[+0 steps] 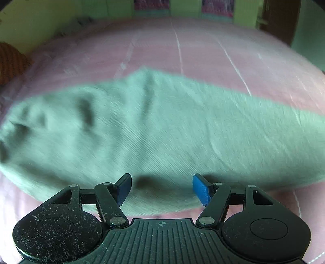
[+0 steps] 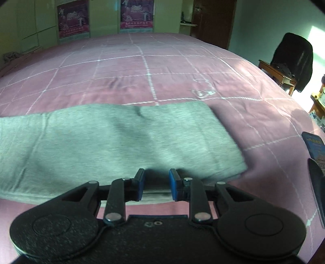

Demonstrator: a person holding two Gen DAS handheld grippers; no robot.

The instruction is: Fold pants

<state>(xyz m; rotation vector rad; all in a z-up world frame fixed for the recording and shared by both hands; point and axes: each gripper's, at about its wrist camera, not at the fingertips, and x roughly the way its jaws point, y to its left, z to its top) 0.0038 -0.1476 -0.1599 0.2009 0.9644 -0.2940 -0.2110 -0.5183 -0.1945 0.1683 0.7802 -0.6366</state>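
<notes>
Grey-green pants (image 1: 162, 130) lie stretched sideways across the pink checked bedspread (image 1: 182, 46). They are blurred in the left wrist view. My left gripper (image 1: 162, 188) hovers over their near edge, open wide, with nothing between its blue pads (image 1: 200, 189). In the right wrist view the leg end of the pants (image 2: 121, 142) stops at the right, a little past my right gripper (image 2: 156, 183). Its blue pads (image 2: 172, 184) stand a narrow gap apart. The near hem lies flat in that gap, and the pads do not pinch it.
The bedspread (image 2: 162, 71) runs far back to a green wall with posters (image 2: 74, 18). A brown knitted thing (image 1: 10, 61) sits at the bed's left edge. A chair with a dark garment (image 2: 294, 61) and a door (image 2: 213, 20) are at the right. A blue packet (image 2: 313, 146) shows at the right rim.
</notes>
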